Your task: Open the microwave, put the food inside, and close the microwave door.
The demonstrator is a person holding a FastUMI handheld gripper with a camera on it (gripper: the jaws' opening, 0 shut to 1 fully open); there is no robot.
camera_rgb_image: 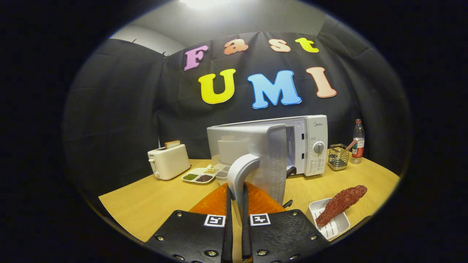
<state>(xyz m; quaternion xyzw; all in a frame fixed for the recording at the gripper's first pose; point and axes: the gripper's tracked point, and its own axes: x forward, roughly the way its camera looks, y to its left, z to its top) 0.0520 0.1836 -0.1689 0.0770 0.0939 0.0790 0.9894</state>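
On the wooden worktop [146, 204], furthest left, a cream toaster [168, 161] stands with a slice of toast [172, 144] upright in its slot. Just right of it lies a white divided dish [200, 175] holding green, dark and pale grains in separate compartments. At the centre, the white microwave [310, 146] stands at the back of the worktop with its door [252, 160] swung well open towards the viewer. The gripper [236, 199] reaches to the door's curved handle [241, 171]; its jaws are drawn close together, one on each side of the handle's lower end, pinching it. An orange mat [219, 201] lies beneath, between the gripper and the microwave. Right of the microwave sits a wire basket [338, 157], and just beside that a clear bottle [358, 140] with a red cap. Nearer, well apart from the microwave, the food, a reddish piece of meat [342, 202], rests tilted on a white tray [331, 221], overhanging its far rim.
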